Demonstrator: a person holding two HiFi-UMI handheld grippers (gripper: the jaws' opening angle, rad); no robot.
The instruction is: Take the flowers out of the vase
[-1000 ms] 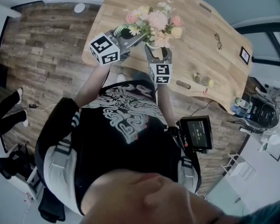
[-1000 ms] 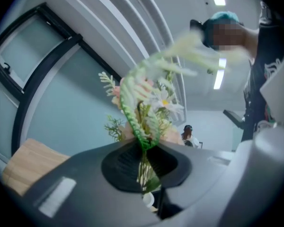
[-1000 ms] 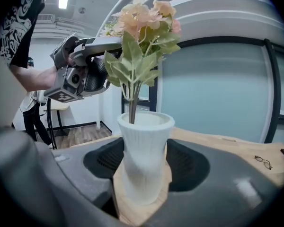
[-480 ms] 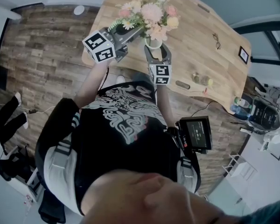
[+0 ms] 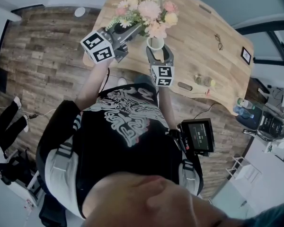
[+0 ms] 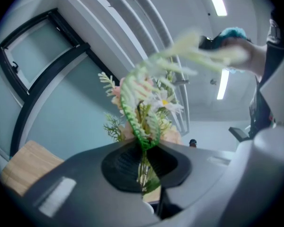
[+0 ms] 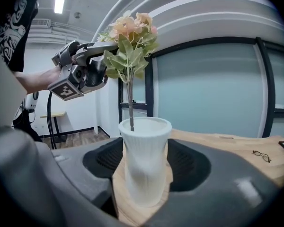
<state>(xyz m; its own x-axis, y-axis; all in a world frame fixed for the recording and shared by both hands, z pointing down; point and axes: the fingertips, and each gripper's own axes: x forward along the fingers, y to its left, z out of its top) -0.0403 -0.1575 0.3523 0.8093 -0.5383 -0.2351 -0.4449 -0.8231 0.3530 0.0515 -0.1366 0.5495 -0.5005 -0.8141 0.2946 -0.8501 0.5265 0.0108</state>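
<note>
Clenched on the flowers (image 5: pixel 149 11) just below the blooms: the left gripper (image 5: pixel 135 30), reaching in from eight o'clock of the bouquet, green stalks pinched between its dark ribbed pads. Released around the vase (image 5: pixel 155 43): the right gripper (image 5: pixel 159 49), jaws just now opening wider, one on each side of the white wall and, by the look of it, no longer squeezing. Vase upright on the pale wooden table (image 5: pixel 199 37), near its front edge. Deciding relation, best read in the right gripper view: one thin brown stem (image 7: pixel 130 103) running almost straight toward twelve o'clock from the vase mouth up to the bouquet, lower end not yet clear of the rim. Long axis close to vertical, so probably a straight pull upward along it, the left gripper being the nearer and only holder, at ten o'clock of the vase there. Vase matte, finely ribbed, waisted with a wider lip, likely light enough to tip. Blooms pink, peach and cream, with fern-like fronds, seemingly artificial and stiff.
</note>
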